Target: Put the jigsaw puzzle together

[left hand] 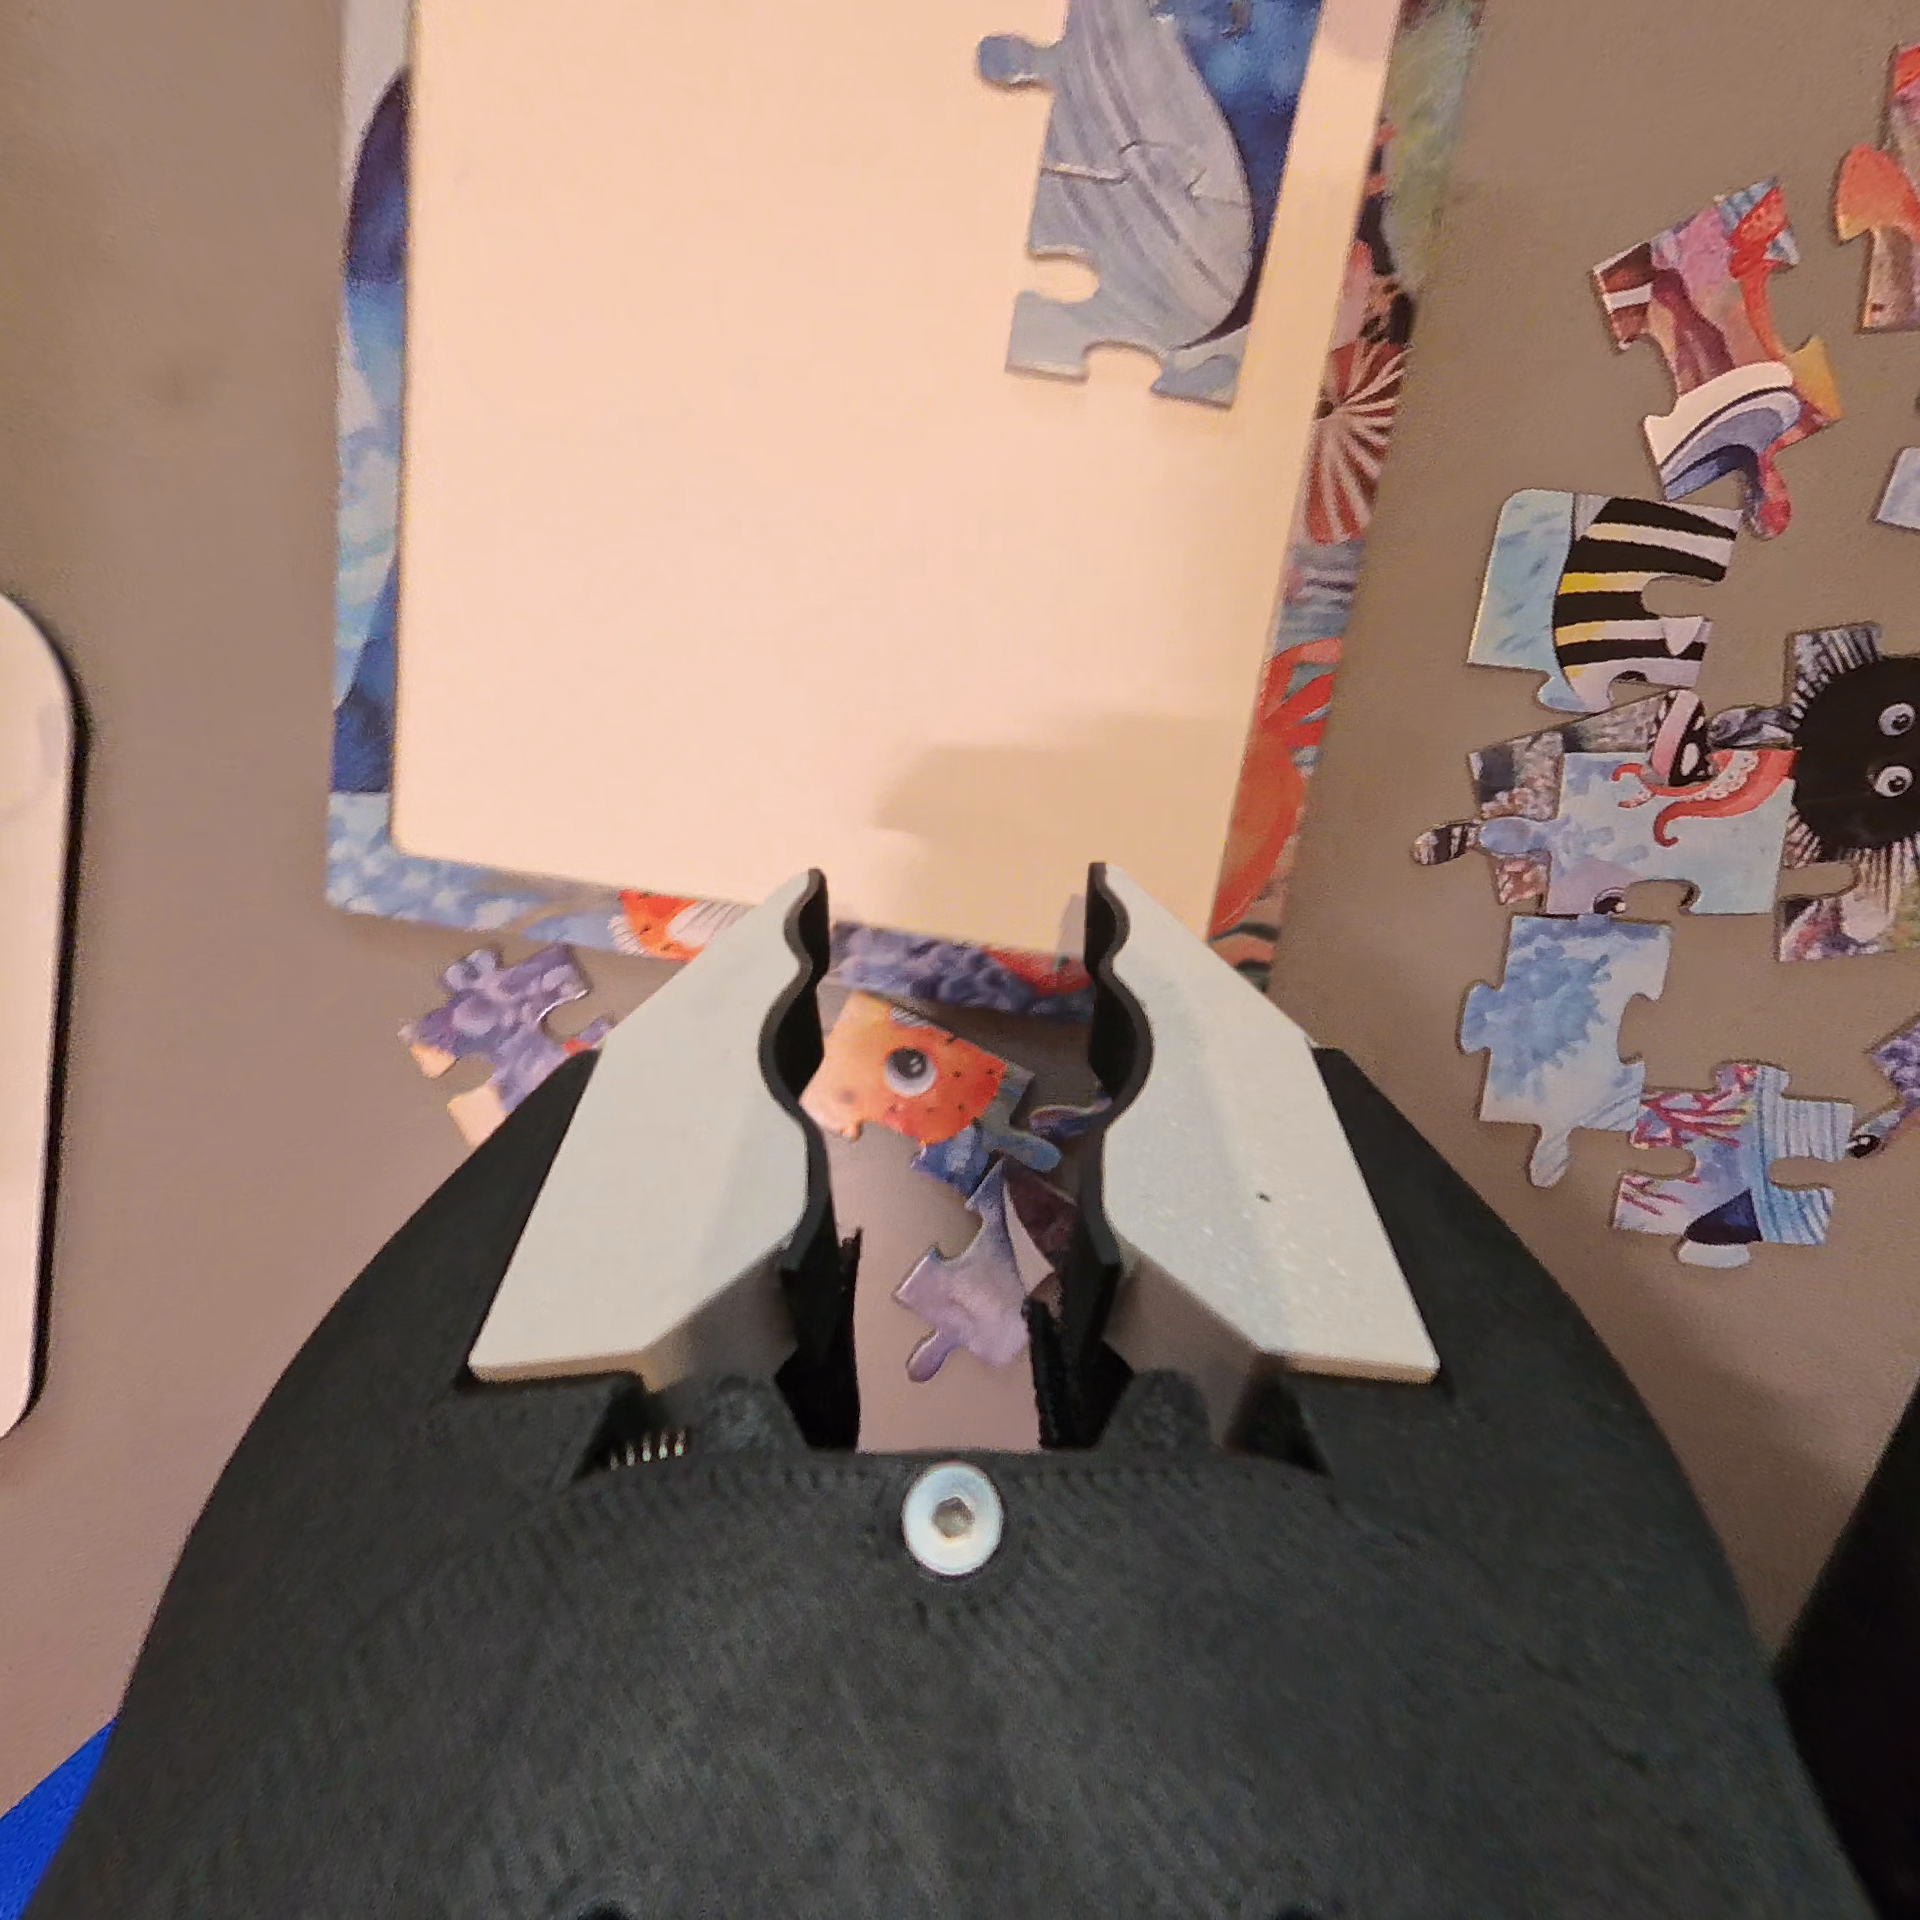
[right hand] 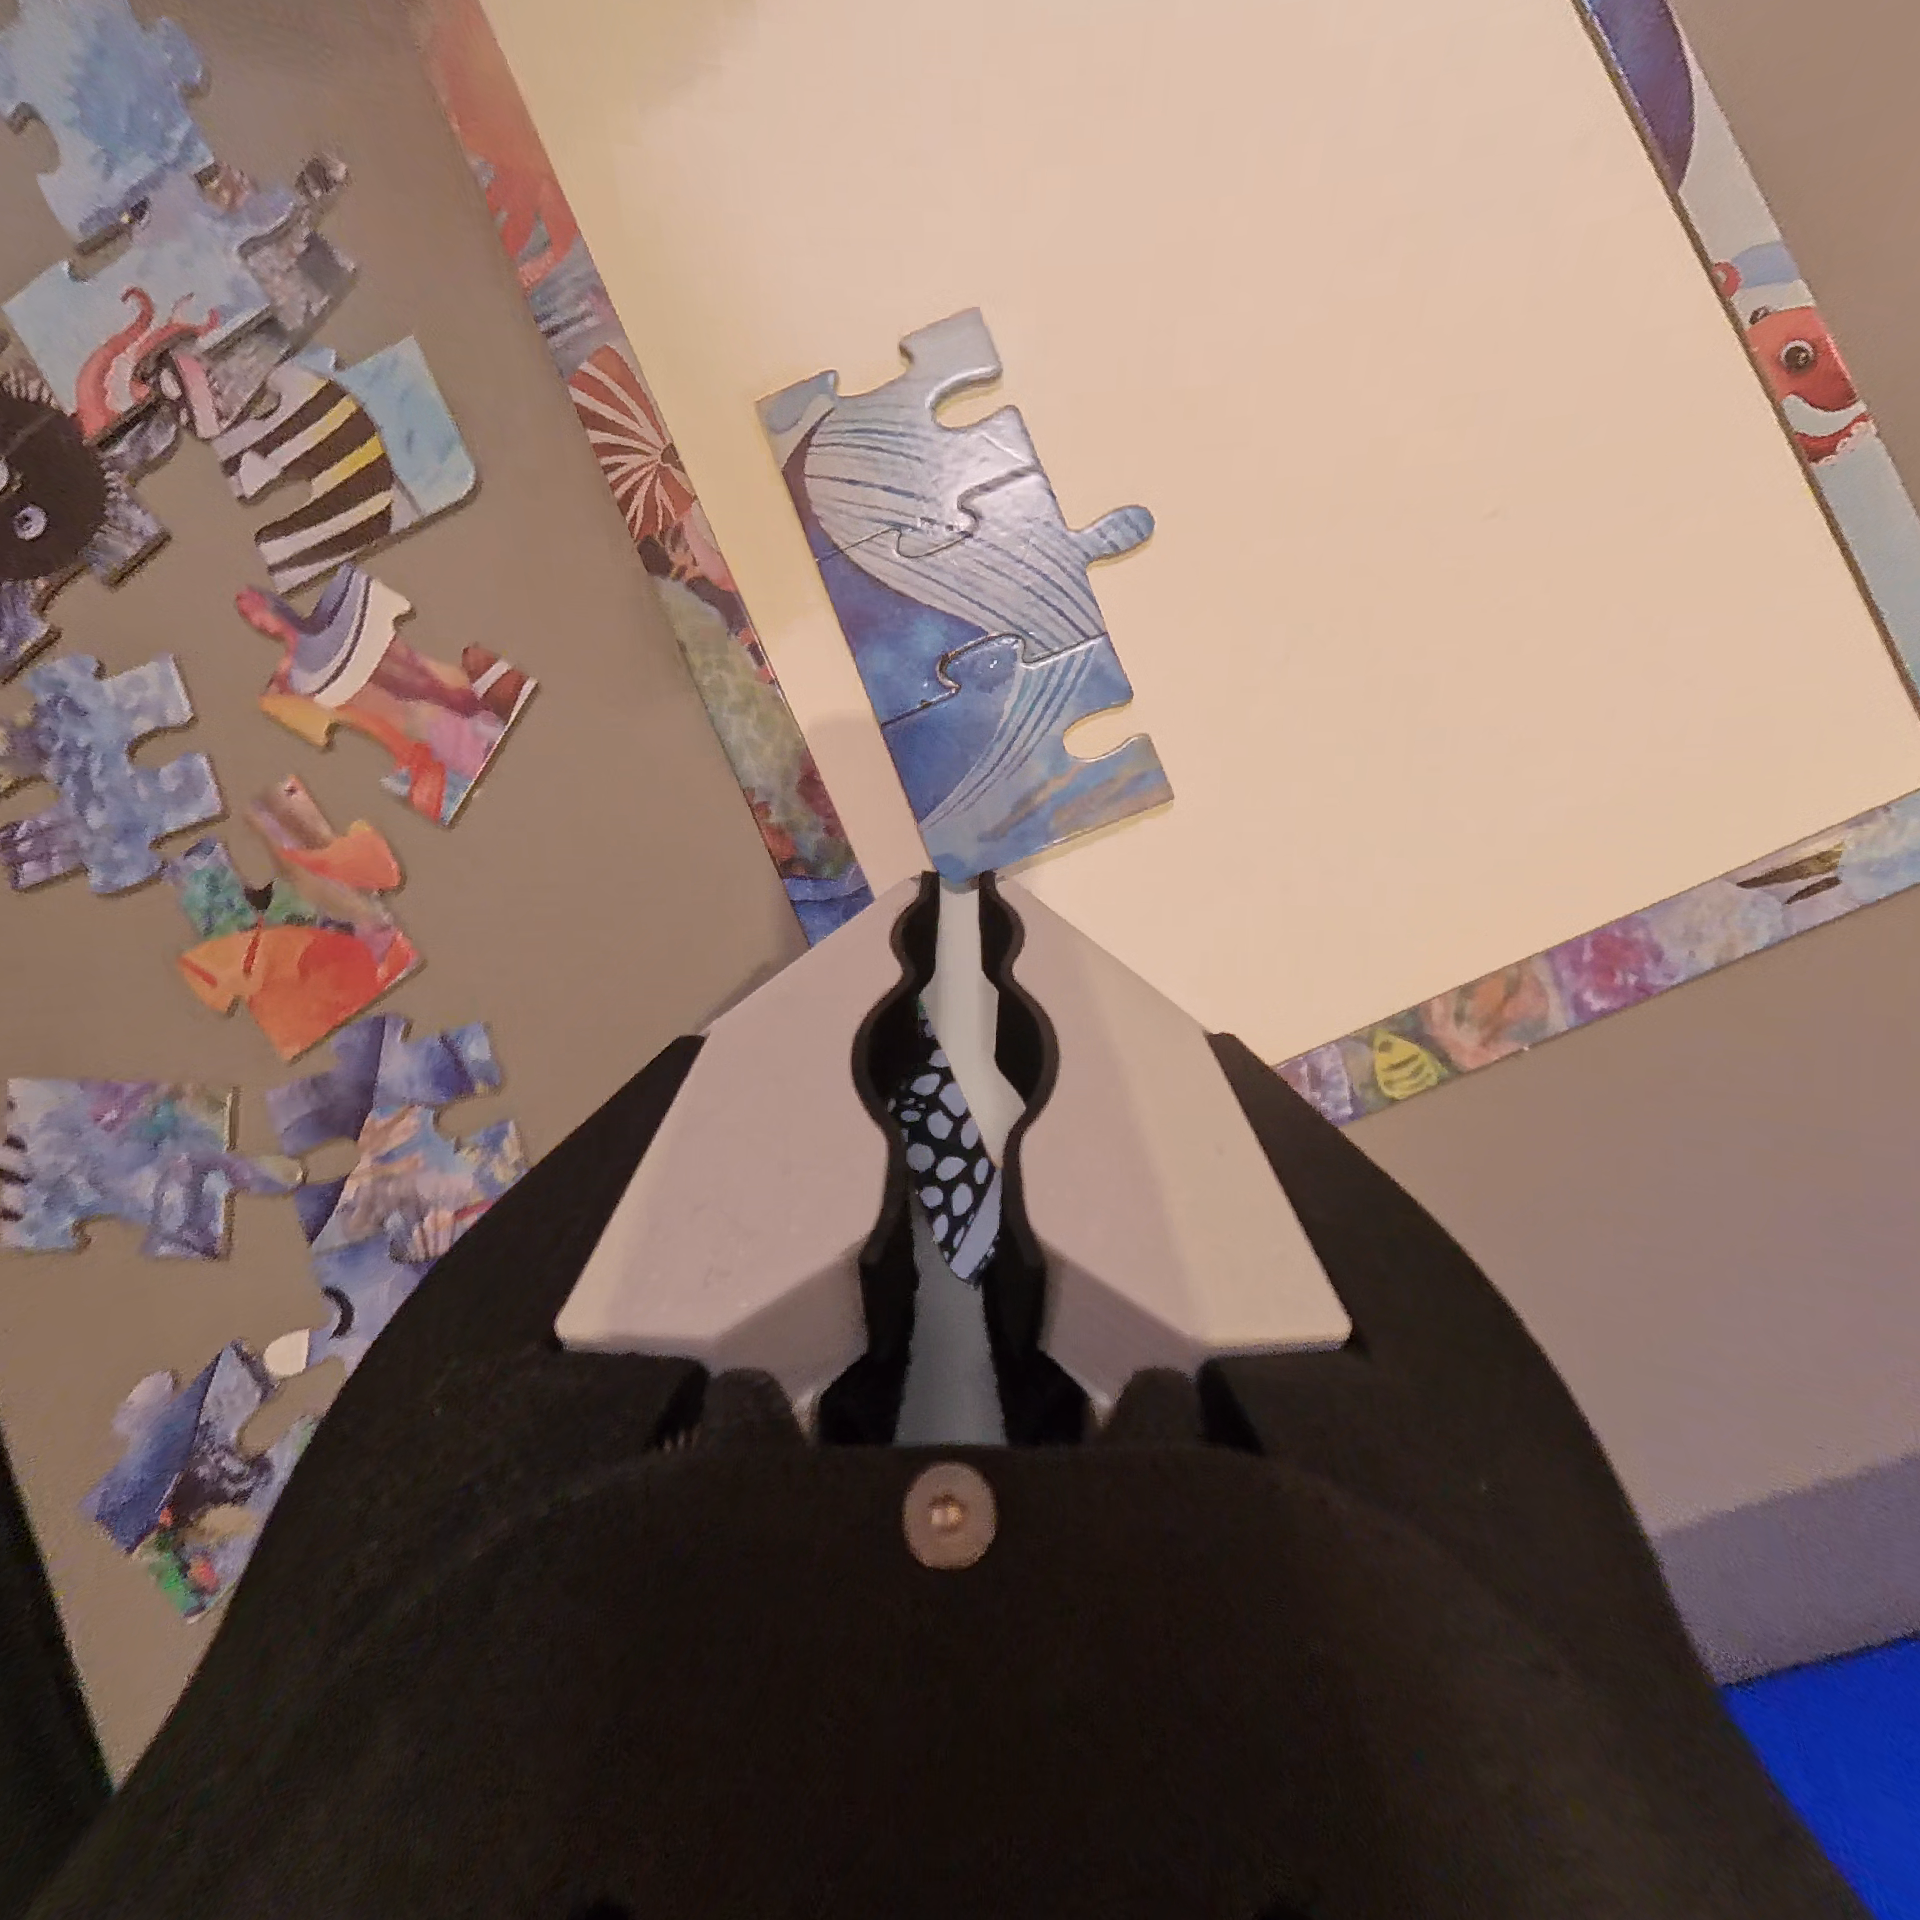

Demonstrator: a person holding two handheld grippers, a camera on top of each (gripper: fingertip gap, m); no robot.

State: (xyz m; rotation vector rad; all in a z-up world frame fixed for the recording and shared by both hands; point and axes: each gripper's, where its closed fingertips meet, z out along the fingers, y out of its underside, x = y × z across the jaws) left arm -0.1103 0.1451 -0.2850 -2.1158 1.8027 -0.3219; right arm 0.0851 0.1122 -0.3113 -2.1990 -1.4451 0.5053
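Joined blue whale pieces lying inside the puzzle tray, right tongs narrow at their 6 o'clock edge, a spotted piece between the fingers, left tongs wide over an orange fish piece, loose pieces at 3 o'clock on the grey surface.

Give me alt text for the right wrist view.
The right gripper, nearly shut, pinches a spotted puzzle piece over a cream puzzle tray holding a joined blue whale section. Loose pieces lie scattered left.

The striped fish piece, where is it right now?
The striped fish piece lies on the grey table in the left wrist view, right of the puzzle tray, just above the black urchin piece.
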